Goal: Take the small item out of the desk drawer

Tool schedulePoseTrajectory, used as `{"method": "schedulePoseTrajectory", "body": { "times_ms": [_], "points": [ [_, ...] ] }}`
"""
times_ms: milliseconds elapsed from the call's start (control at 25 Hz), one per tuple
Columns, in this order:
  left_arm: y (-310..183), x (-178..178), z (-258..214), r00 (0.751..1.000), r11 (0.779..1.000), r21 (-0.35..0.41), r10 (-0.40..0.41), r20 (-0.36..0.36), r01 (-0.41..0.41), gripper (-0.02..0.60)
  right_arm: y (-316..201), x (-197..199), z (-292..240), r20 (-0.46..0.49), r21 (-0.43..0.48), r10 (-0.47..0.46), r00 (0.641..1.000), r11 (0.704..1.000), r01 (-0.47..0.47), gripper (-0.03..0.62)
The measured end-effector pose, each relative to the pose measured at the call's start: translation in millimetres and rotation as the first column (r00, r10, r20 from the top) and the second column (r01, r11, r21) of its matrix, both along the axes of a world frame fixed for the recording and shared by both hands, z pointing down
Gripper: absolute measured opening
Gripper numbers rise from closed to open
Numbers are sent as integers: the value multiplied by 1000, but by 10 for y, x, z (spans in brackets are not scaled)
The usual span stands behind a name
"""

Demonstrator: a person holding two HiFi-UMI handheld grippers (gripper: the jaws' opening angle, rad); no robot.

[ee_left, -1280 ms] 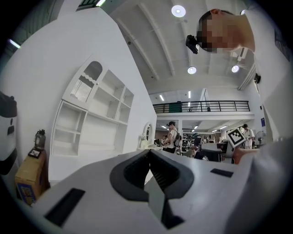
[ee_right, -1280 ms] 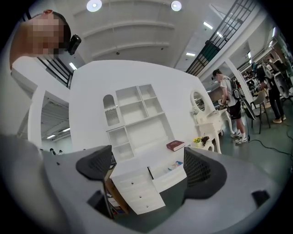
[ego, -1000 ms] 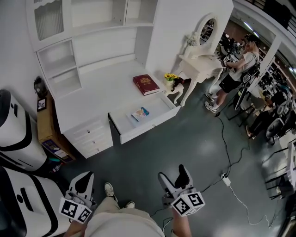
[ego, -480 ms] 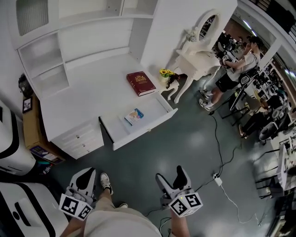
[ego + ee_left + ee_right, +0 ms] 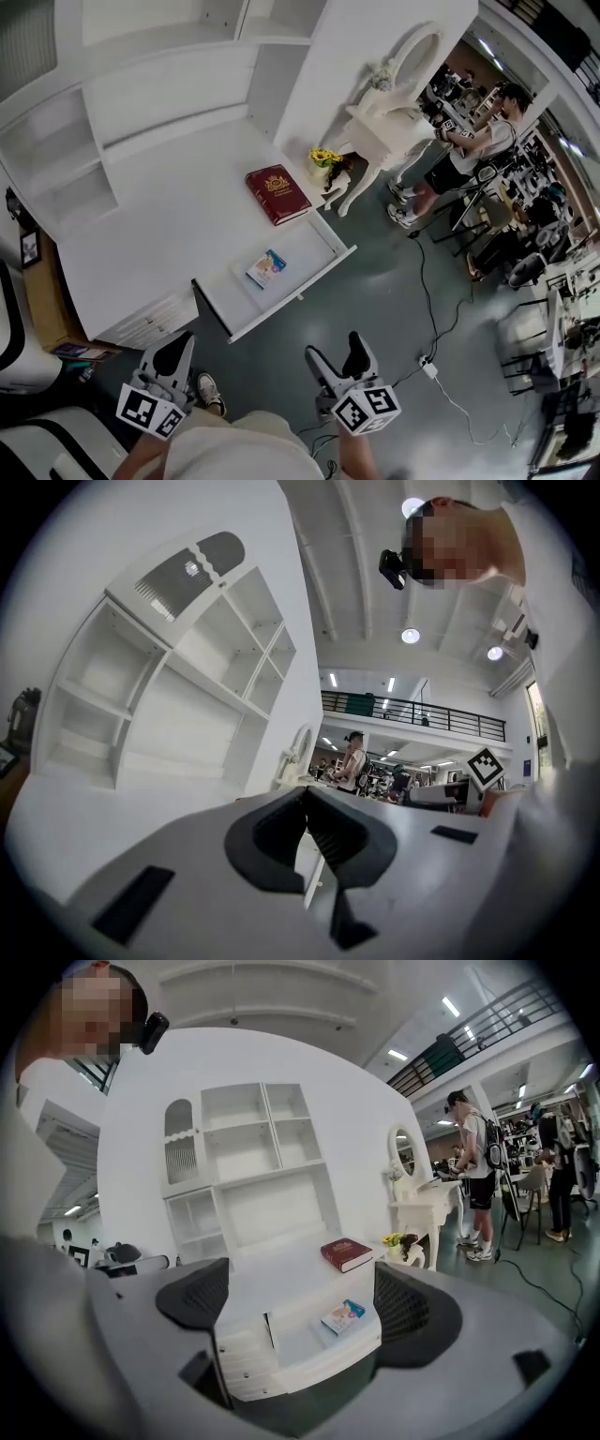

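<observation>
Two tools: both were held low, well short of the bench [image 5: 159, 225], as no reach had yet been made.
Left tool [image 5: 305, 803]: its jaws were clenched on nothing and pointed off to the side; it was judged spare.
Right tool [image 5: 300, 1307]: it was released wide and empty, and was judged readied for the pick.
Small item [image 5: 343, 1317]: it was laid flat in the open drawer [image 5: 309, 281], well ahead of the right tool and framed between its jaws.
</observation>
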State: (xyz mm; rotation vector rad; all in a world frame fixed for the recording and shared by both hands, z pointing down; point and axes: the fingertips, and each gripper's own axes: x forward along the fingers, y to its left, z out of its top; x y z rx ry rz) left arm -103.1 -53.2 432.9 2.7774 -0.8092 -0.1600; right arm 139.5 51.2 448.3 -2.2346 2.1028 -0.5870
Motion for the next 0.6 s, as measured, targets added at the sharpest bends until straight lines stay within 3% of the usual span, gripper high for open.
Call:
{"method": "schedulePoseTrajectory", "body": {
  "times_ms": [360,600],
  "points": [
    [-550,286,98,999,999,-30,37,3,-36,15,-567,146,183,40,-30,22,999,999,-21,482],
    [-810,575,124,999,1000,-8,-3,35,4,15,-984,426,586,107,-60,0,994,998,7,482]
  ]
}}
